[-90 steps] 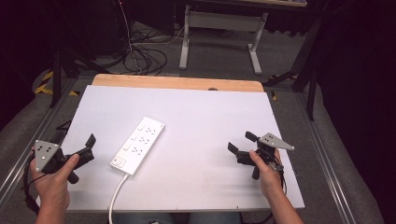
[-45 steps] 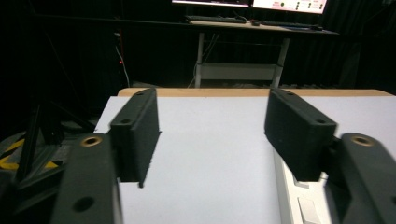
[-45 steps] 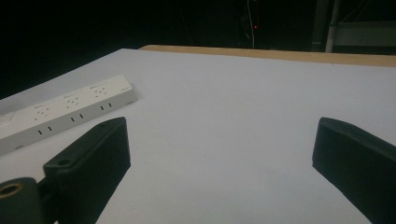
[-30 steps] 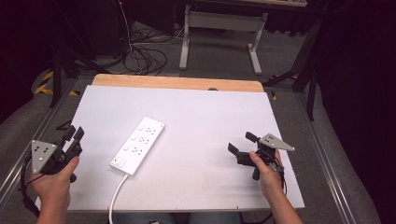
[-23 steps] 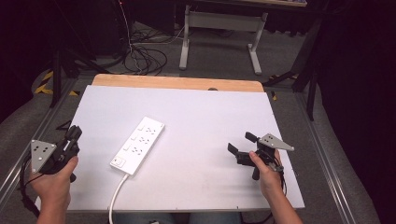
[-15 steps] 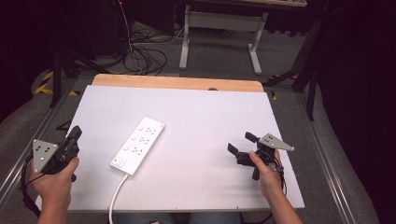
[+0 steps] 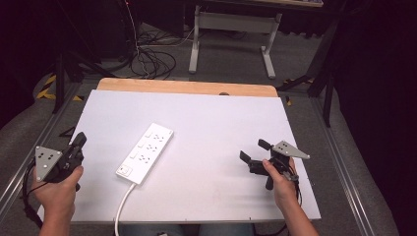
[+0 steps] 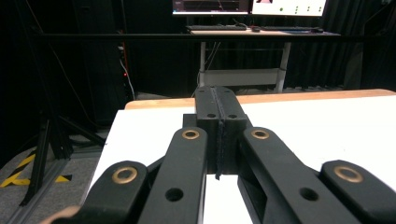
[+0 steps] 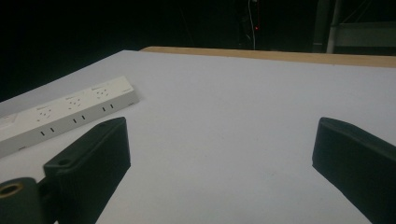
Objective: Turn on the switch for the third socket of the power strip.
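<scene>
At the near left edge of the white table, the left tool sits in the person's left hand, its jaws pressed flat together with nothing between them; they have just finished closing. It points toward the far side. At the near right, the right tool is held in the right hand, its jaws standing wide apart and empty, pointing left across the table.

Between the two tools, nearer the left one, lies the long white plastic power strip. It rests flat on the table, slanting from its near-left end to its far-right end, with its white cord running off the near edge. It lies just right of the left tool, untouched, and well apart from the right tool, out to that tool's left. In the right gripper view the power strip shows beyond the left jaw, clear of both.

At the far edge, a strip of bare wood borders the white surface.
</scene>
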A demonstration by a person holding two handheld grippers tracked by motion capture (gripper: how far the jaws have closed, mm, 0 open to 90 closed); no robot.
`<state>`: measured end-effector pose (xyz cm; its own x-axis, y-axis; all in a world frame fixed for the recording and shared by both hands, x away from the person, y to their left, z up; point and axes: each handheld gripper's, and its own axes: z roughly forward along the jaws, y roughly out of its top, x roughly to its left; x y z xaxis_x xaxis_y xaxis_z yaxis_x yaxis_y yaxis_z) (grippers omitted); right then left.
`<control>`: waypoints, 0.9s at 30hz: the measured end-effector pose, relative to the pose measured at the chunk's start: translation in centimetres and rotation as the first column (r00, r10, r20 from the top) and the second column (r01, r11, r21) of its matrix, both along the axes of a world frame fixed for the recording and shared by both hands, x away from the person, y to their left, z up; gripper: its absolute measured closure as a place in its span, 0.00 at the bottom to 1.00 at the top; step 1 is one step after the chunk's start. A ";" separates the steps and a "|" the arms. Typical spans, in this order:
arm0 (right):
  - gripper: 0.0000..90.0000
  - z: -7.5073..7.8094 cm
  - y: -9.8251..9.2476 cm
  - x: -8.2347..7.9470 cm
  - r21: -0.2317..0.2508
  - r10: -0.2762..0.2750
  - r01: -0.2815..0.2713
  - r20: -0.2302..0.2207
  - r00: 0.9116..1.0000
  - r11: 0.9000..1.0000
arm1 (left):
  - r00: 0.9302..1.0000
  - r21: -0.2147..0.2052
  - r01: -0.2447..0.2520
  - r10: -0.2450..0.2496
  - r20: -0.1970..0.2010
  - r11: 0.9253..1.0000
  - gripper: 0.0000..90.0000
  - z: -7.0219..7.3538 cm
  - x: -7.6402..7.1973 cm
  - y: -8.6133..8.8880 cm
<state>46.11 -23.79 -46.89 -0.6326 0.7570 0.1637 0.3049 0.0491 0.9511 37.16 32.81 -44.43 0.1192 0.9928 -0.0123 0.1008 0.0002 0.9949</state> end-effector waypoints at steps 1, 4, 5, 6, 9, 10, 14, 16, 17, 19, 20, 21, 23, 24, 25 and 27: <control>0.05 0.0 0.0 0.0 0.000 0.001 -0.001 -0.001 1.000 1.000 | 1.000 -0.004 0.000 0.000 -0.001 1.000 1.00 0.0 0.0 0.0; 0.05 0.0 0.0 0.0 0.001 0.002 -0.002 -0.001 1.000 1.000 | 1.000 -0.005 0.002 -0.002 -0.006 1.000 1.00 -0.1 0.1 -0.2; 0.05 0.0 0.1 0.0 0.000 0.002 -0.002 0.000 1.000 1.000 | 1.000 0.001 0.002 -0.002 -0.008 1.000 1.00 -0.1 0.1 -0.2; 0.05 0.0 0.1 0.0 -0.001 0.003 -0.003 -0.002 1.000 1.000 | 1.000 0.000 0.012 -0.012 -0.009 1.000 1.00 -0.1 0.2 -0.3; 0.05 -0.1 0.1 0.0 -0.005 0.004 -0.004 -0.005 1.000 1.000 | 0.999 0.007 0.036 -0.036 -0.015 0.999 1.00 -0.2 0.7 -0.7; 0.05 -0.1 0.1 0.1 -0.007 0.004 -0.004 -0.005 1.000 1.000 | 0.999 0.007 0.036 -0.036 -0.015 0.999 1.00 -0.2 0.7 -0.7; 0.05 -0.1 0.0 0.1 -0.003 0.000 0.000 -0.009 1.000 1.000 | 0.999 0.008 0.044 -0.044 -0.017 0.999 1.00 -0.1 0.9 -1.0; 0.05 -0.1 0.0 0.1 0.000 0.000 0.000 -0.004 1.000 1.000 | 0.999 0.006 0.050 -0.050 -0.015 0.999 1.00 0.1 0.9 -1.1; 0.06 -0.1 0.0 0.0 0.003 0.002 -0.002 -0.005 1.000 1.000 | 0.999 0.003 0.050 -0.050 -0.014 0.999 1.00 0.1 0.9 -1.1; 0.06 0.0 0.0 0.0 0.006 0.004 -0.004 -0.005 1.000 1.000 | 0.999 0.011 0.044 -0.043 -0.022 0.999 1.00 0.1 0.9 -1.1; 0.06 0.0 0.1 0.0 0.008 0.006 -0.006 -0.005 1.000 1.000 | 0.999 0.010 0.040 -0.040 -0.025 0.999 1.00 0.1 0.9 -1.1; 0.06 0.0 0.1 -0.1 0.010 0.008 -0.008 -0.005 1.000 1.000 | 0.999 0.010 0.040 -0.040 -0.025 0.999 1.00 0.1 0.9 -1.1; 0.06 -0.1 0.1 0.0 0.011 0.012 -0.012 -0.005 1.000 1.000 | 0.999 0.019 0.035 -0.034 -0.031 0.999 1.00 0.2 0.9 -1.1; 0.06 -0.1 0.1 0.0 0.012 0.014 -0.014 -0.007 1.000 1.000 | 0.999 0.023 0.034 -0.034 -0.033 0.999 1.00 0.2 0.9 -1.1; 0.06 -0.1 0.2 0.0 0.011 0.015 -0.015 -0.009 1.000 1.000 | 0.999 0.024 0.034 -0.033 -0.037 0.999 1.00 0.2 1.0 -1.2; 0.06 -0.1 0.2 0.1 0.007 0.017 -0.017 -0.009 1.000 1.000 | 0.999 0.037 0.031 -0.030 -0.042 0.999 1.00 0.2 1.1 -1.5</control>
<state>46.17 -23.61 -47.02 -0.6437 0.7452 0.1742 0.3124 0.0480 0.9487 38.25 31.35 -44.22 0.1497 0.9885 0.0191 0.1409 -0.0404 0.9892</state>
